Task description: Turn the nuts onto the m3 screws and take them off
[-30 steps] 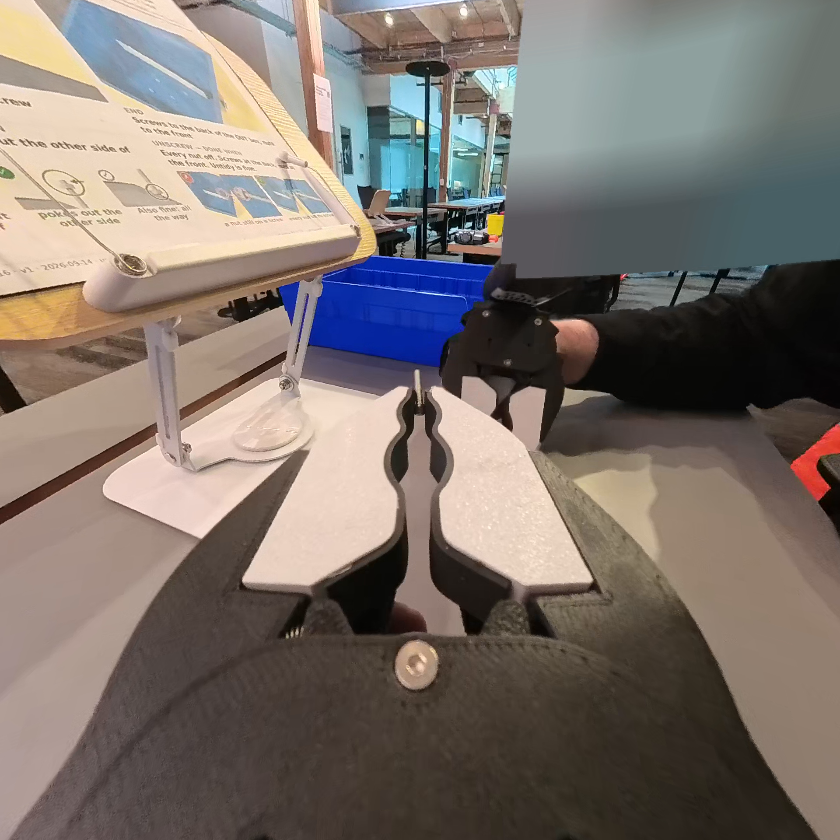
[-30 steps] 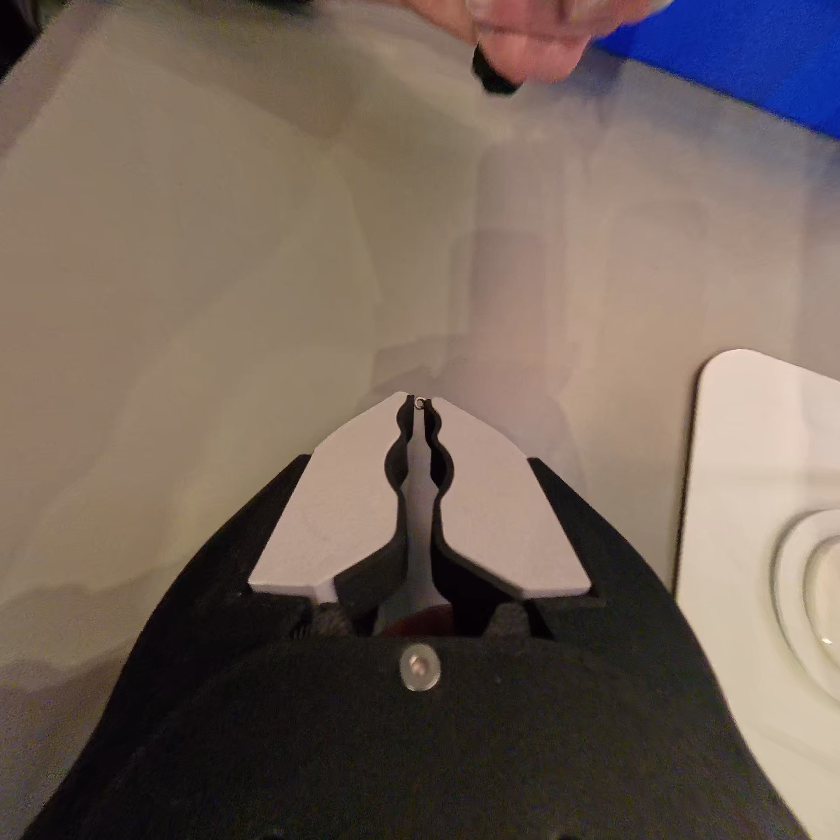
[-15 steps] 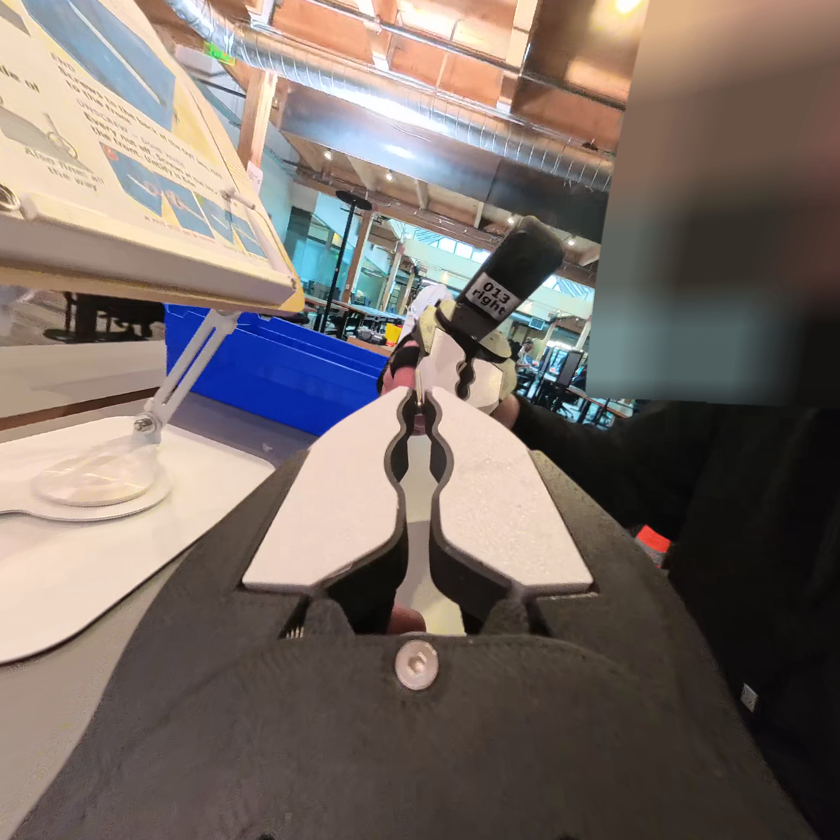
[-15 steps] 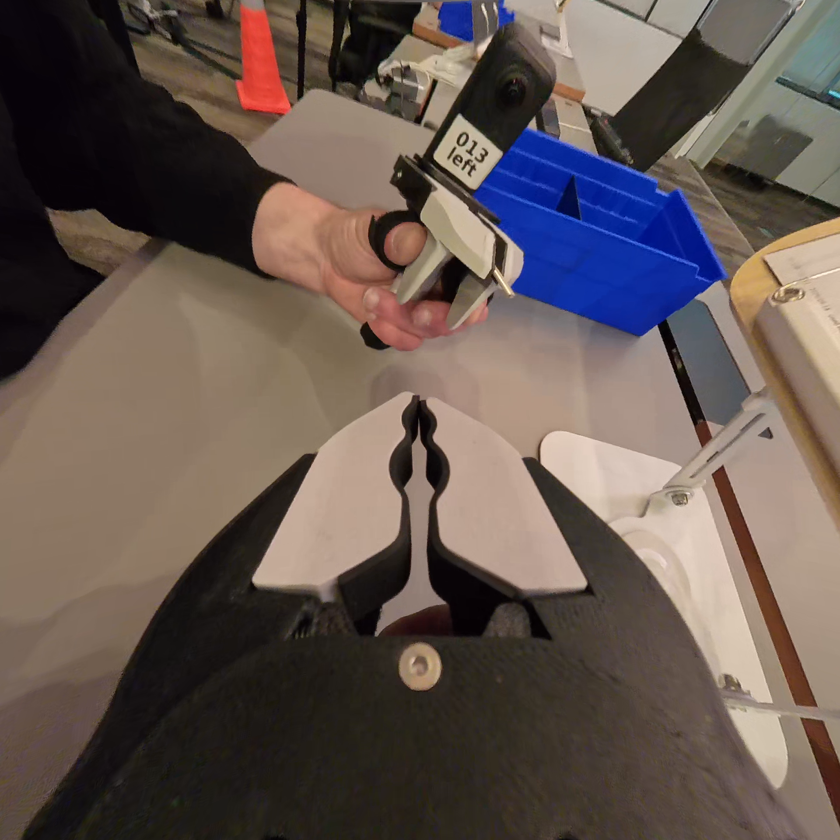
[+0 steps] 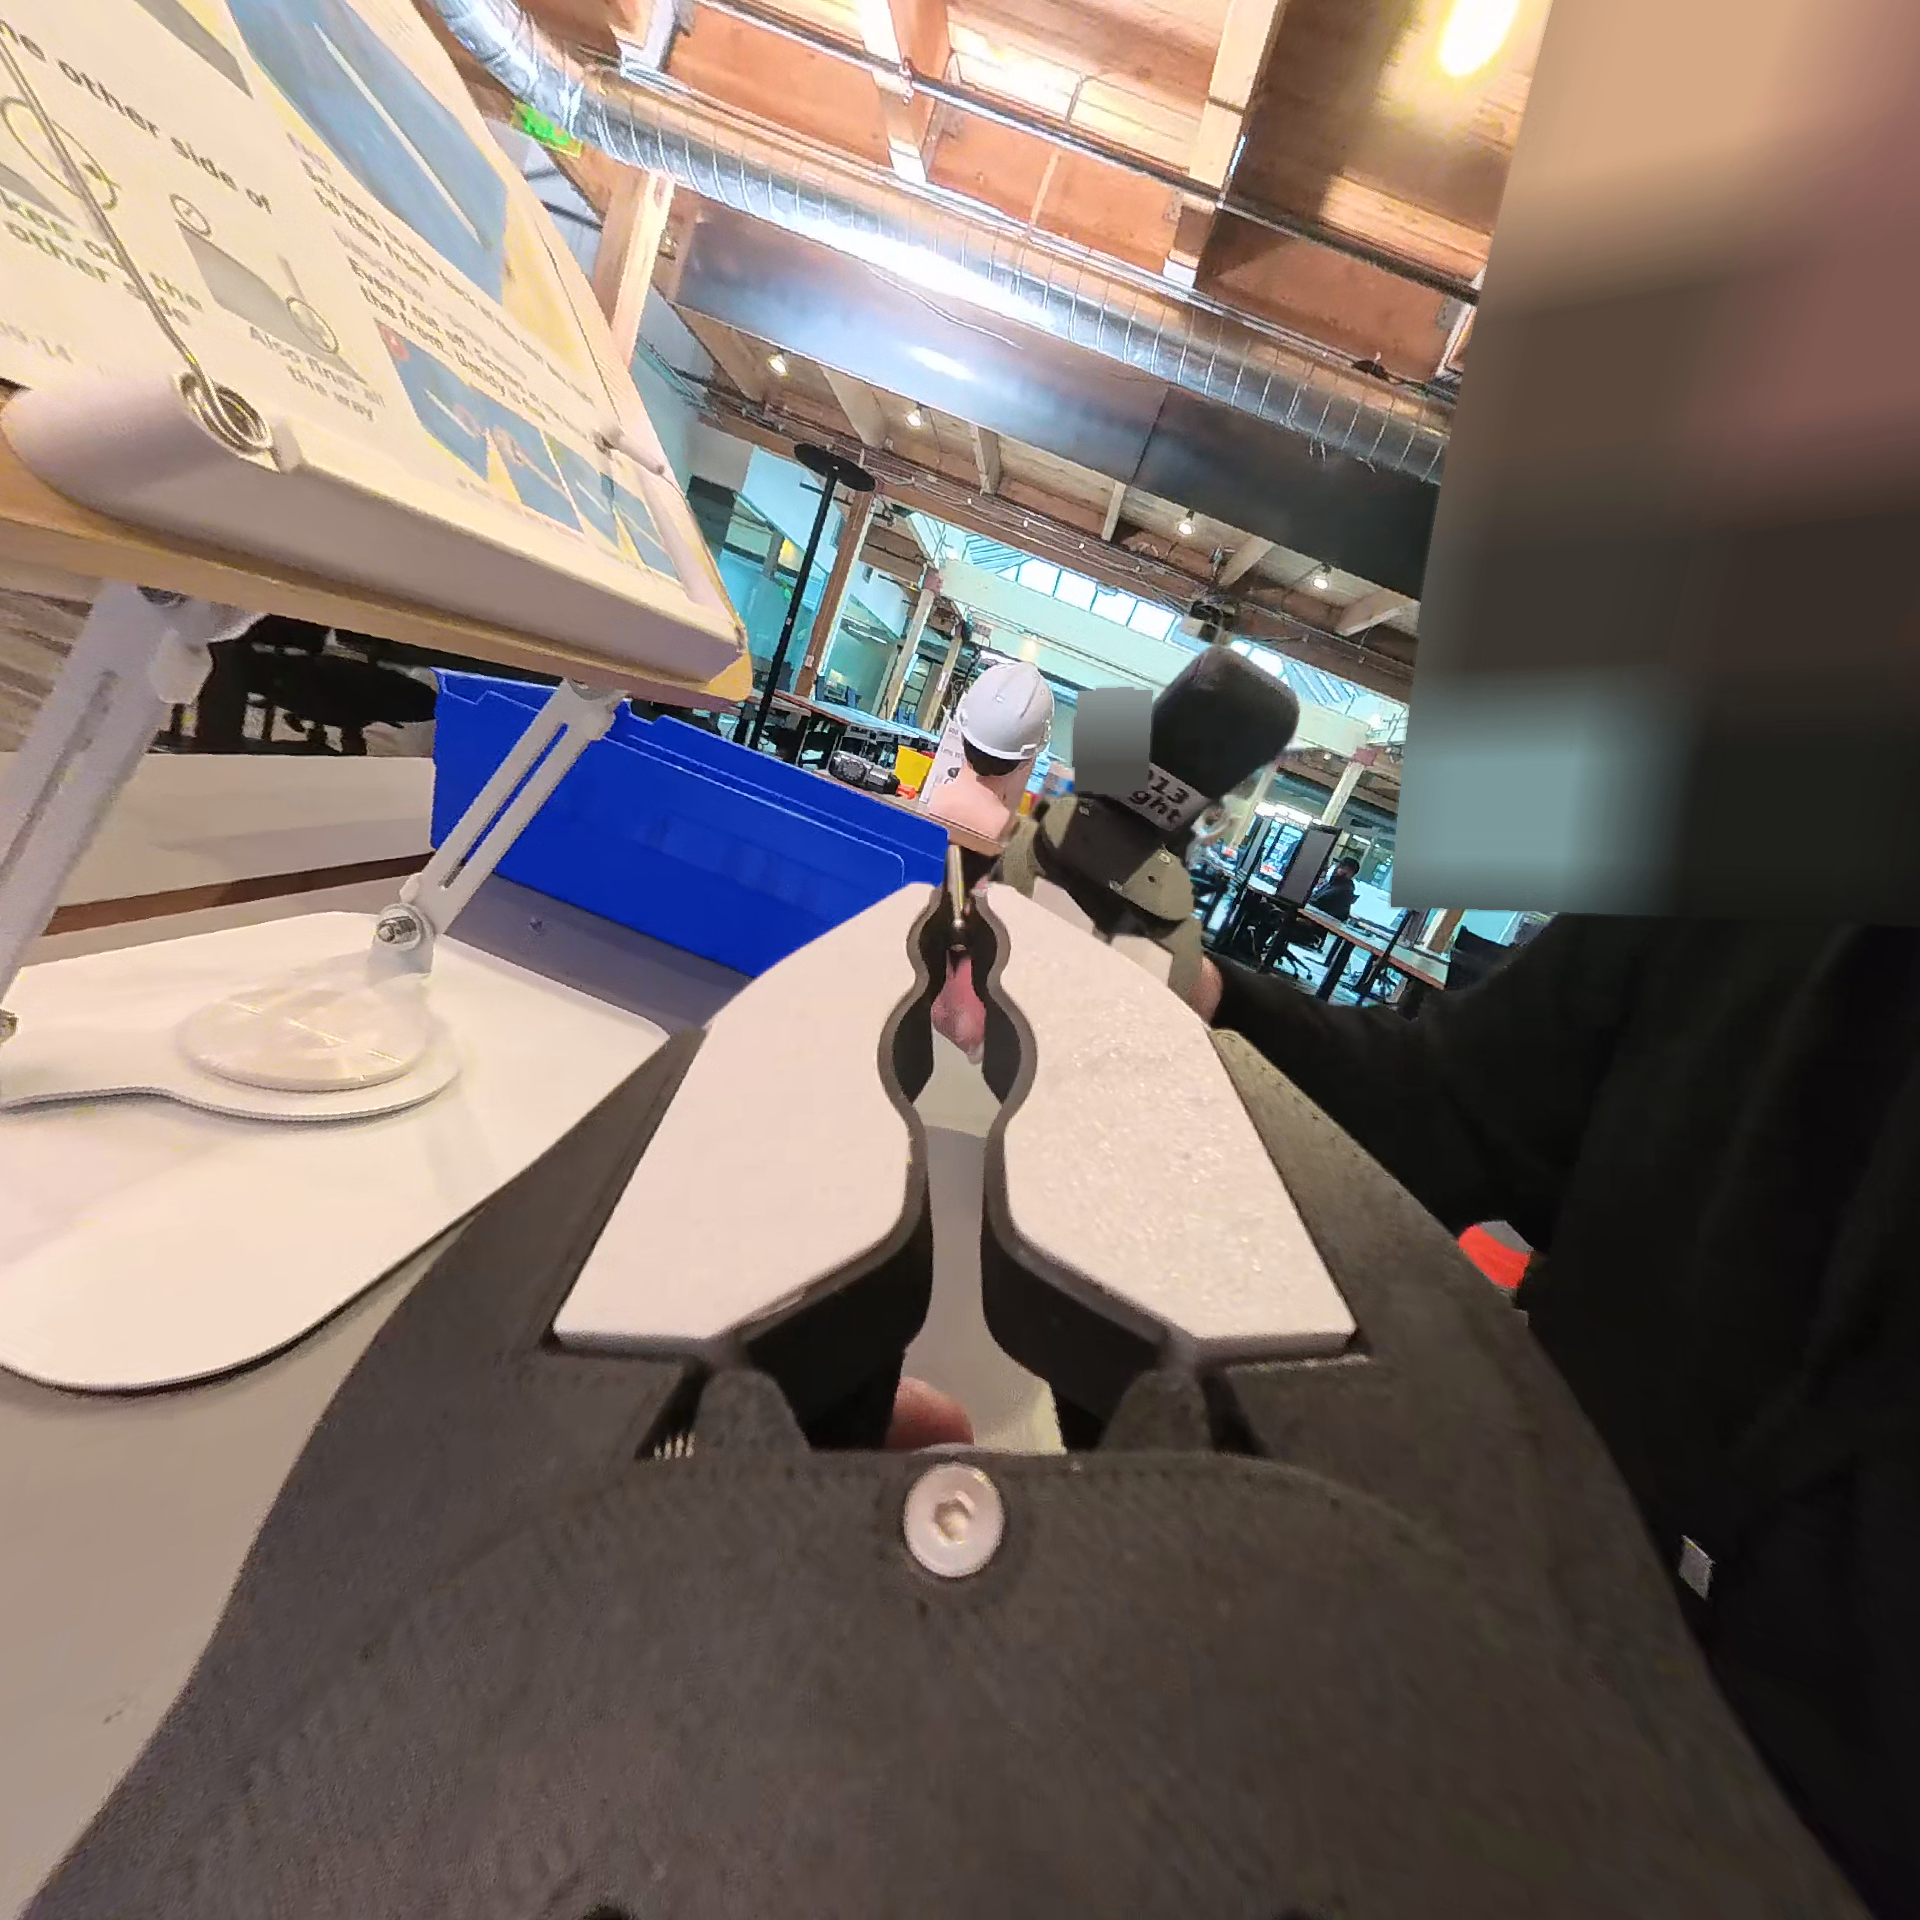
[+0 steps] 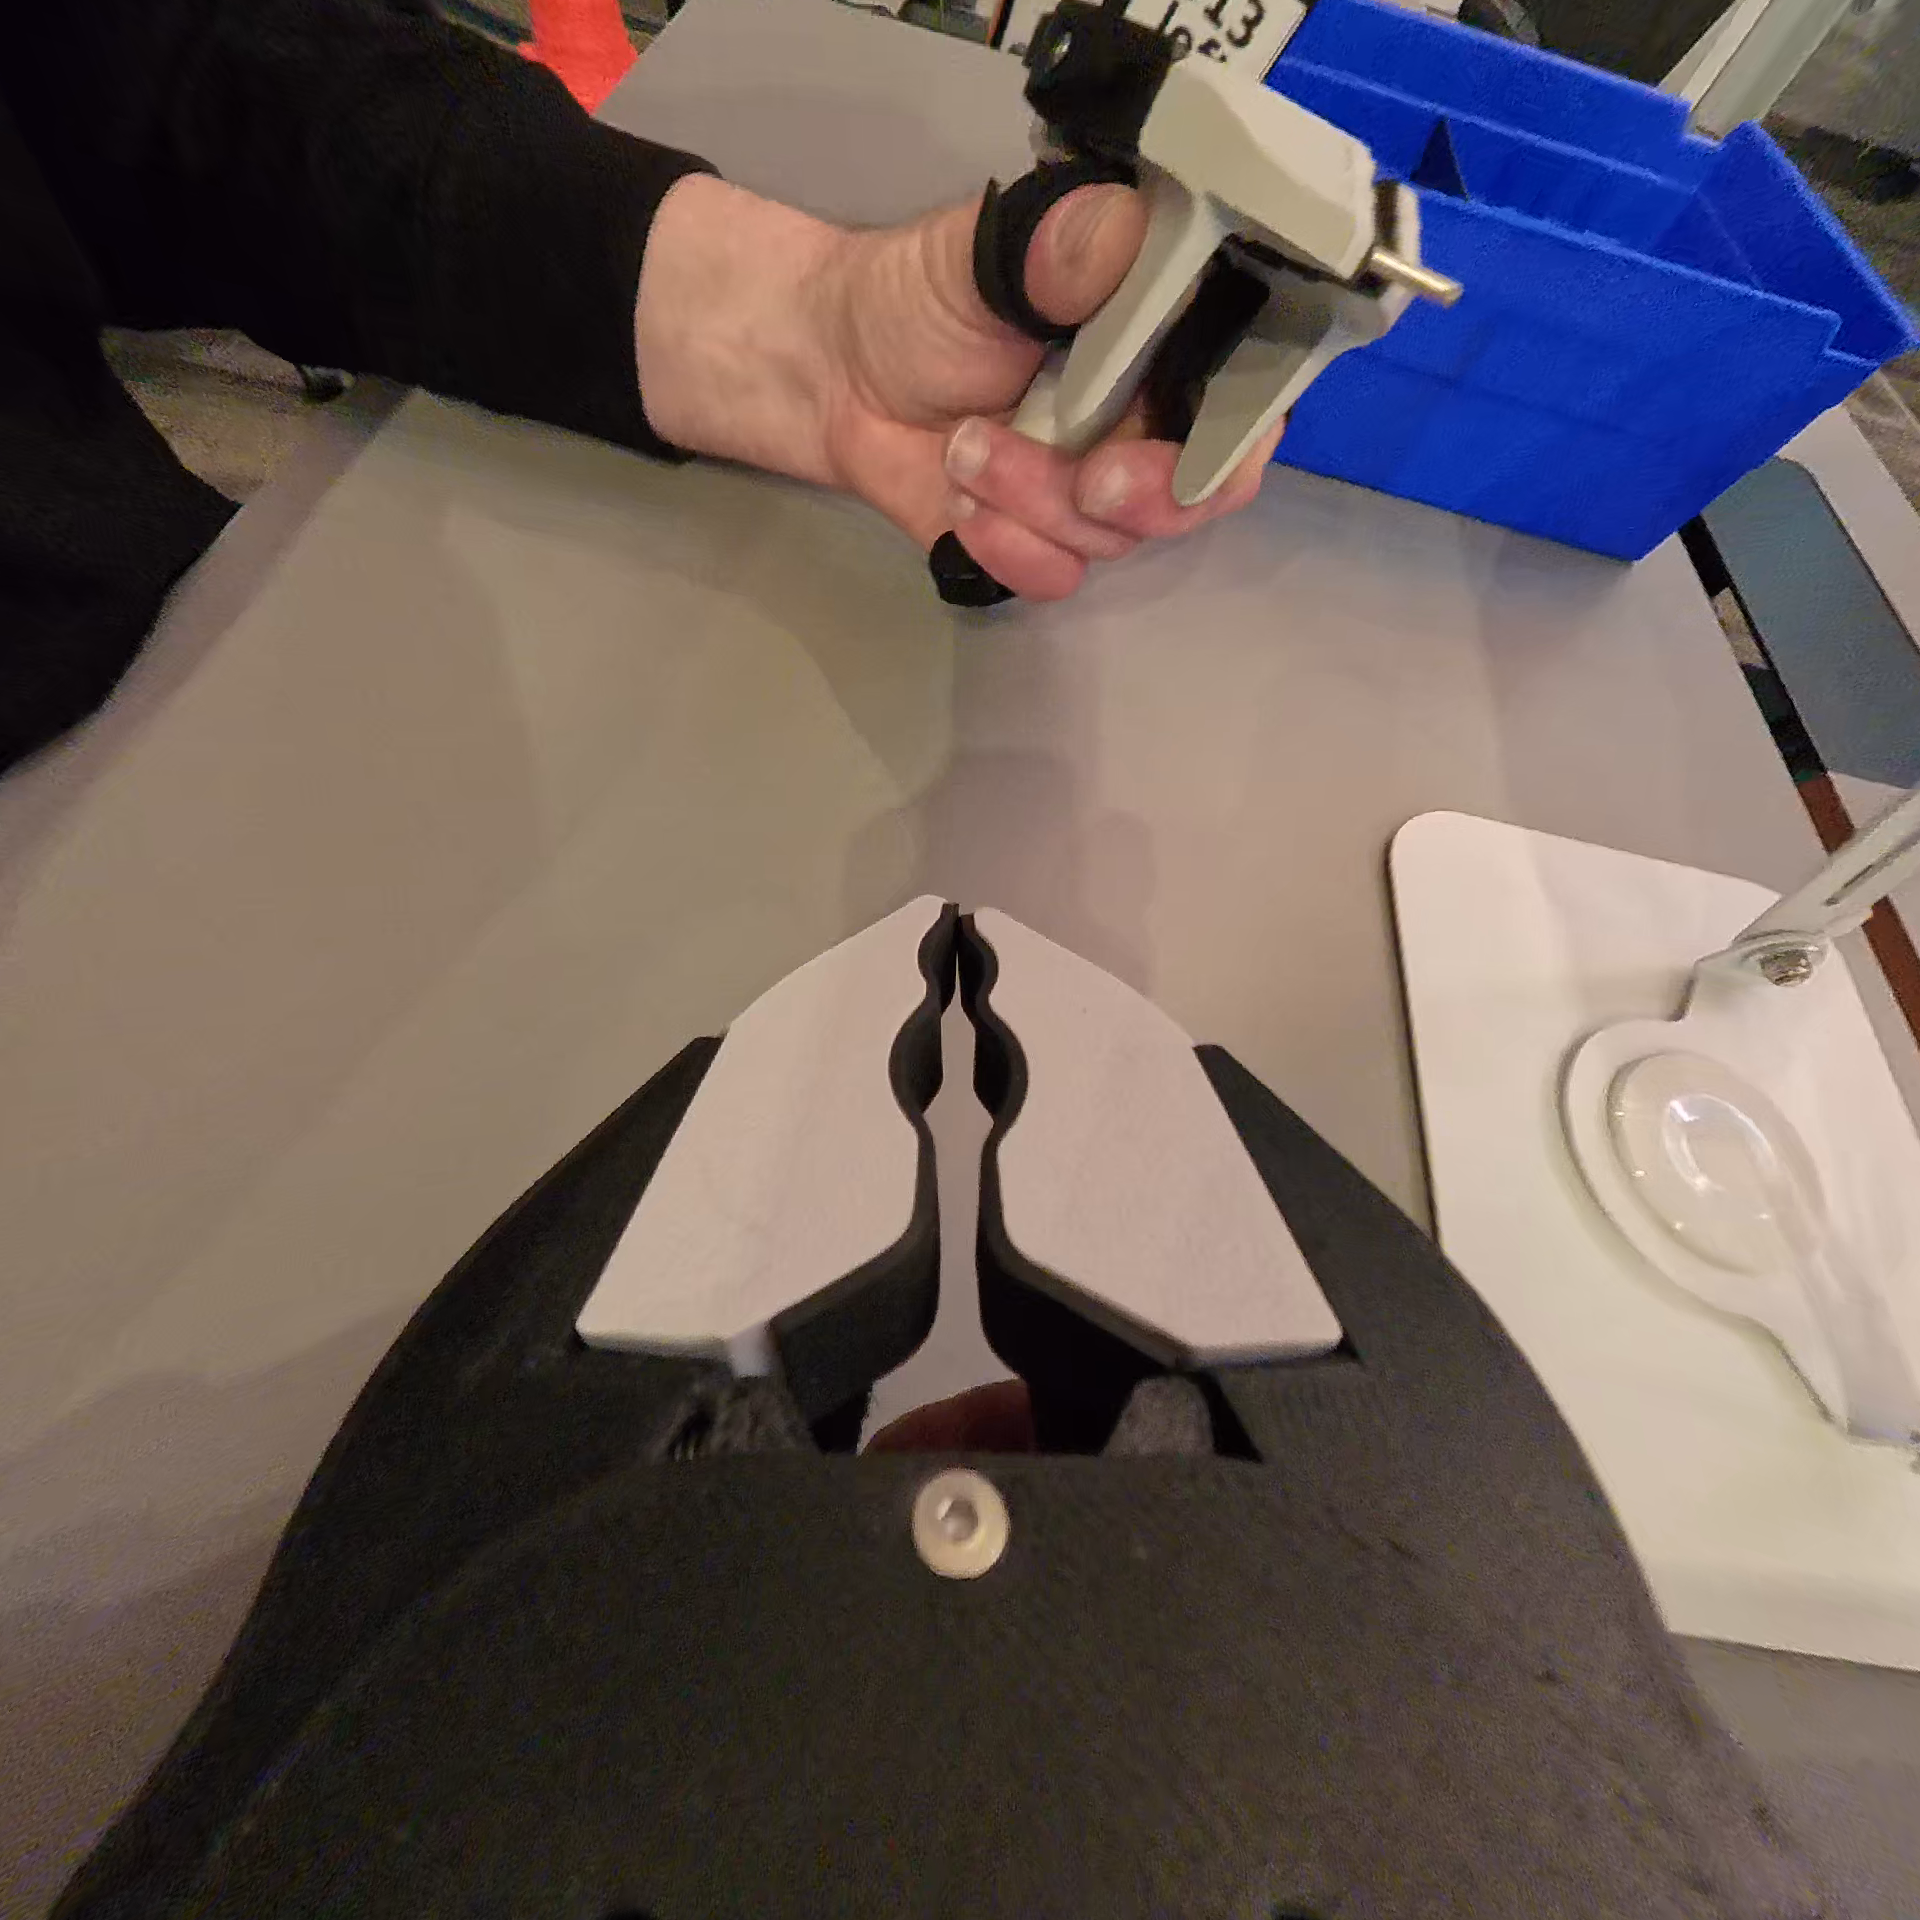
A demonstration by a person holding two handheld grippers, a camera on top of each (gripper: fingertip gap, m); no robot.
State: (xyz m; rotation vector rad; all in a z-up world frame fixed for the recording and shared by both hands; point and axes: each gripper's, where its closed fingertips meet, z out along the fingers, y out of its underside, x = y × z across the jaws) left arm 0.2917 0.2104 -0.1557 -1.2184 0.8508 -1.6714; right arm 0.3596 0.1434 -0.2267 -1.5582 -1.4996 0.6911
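1. Left gripper: clenched on an m3 screw. The screw is pinched right at the fingertips, and its shaft pokes up and forward past the tips.
2. The right wrist view confirms this. The left gripper is held in the person's left hand, up off the grey table. The screw sticks out of the tip, pointing right toward the blue bin.
3. Right gripper: fingertips pressed together, only a hairline gap between them. I can't make out a nut between the tips in either view. It's too small or hidden, so I can't tell whether the gripper grips anything.
4. Relative position: in the right wrist view the screw sits well above and to the right of the right gripper's tips, well apart and not touching.
5. In the left wrist view the right gripper sits just behind and to the right of the screw tip. It is seen from the front with its black camera stalk on top. The view doesn't show depth, so I can't say how far apart they are.
6. Surroundings: a white stand base is on the table on the right side of the right wrist view. It carries a tilted instruction board on white struts. The blue bin is on the table behind the stand.
7. A black sleeve covers the left forearm down to the wrist.
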